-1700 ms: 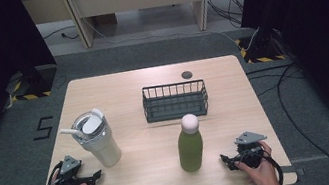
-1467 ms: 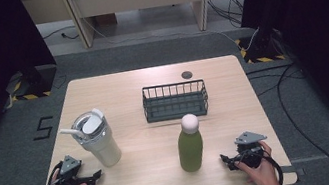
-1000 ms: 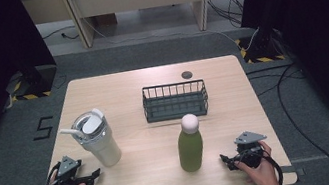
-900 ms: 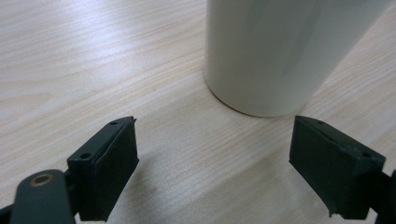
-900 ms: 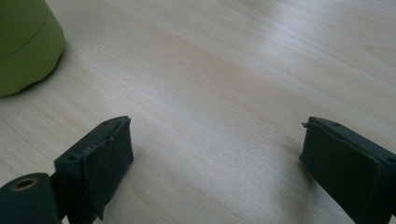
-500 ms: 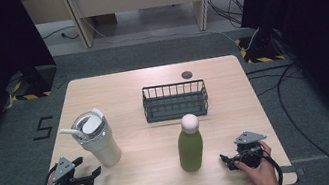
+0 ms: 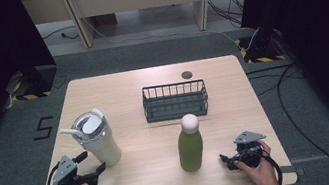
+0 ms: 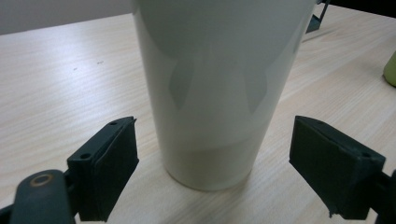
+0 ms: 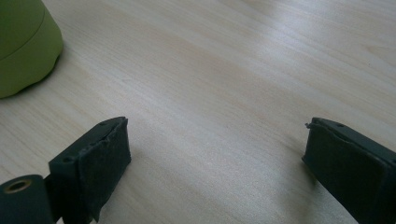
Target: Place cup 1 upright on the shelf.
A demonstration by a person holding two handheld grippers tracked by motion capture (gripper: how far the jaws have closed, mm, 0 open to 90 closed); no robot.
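A white tumbler [image 7: 99,145] with a lid and straw stands at the table's front left. My left gripper [image 7: 92,163] is open right at its base. In the left gripper view the tumbler's [image 8: 215,88] foot stands between the spread jaws, with a gap on both sides and the pads [image 8: 116,170] off it. A green bottle [image 7: 190,145] with a pale cap stands at front centre. To its right, low over the table, my right gripper [image 7: 226,159] is open. Its jaws have just been opening, with bare wood between them [image 9: 215,149] and the bottle's base [image 9: 23,44] off to the left.
A dark wire basket [image 7: 175,100] stands mid-table behind the bottle. A small dark disc [image 7: 186,74] lies near the far edge. The wooden table [image 7: 233,91] has bare room on its right half. Cables run on the floor at right.
My left gripper has edged toward the tumbler, so its jaws now flank the base. The right hand has stayed where it was.
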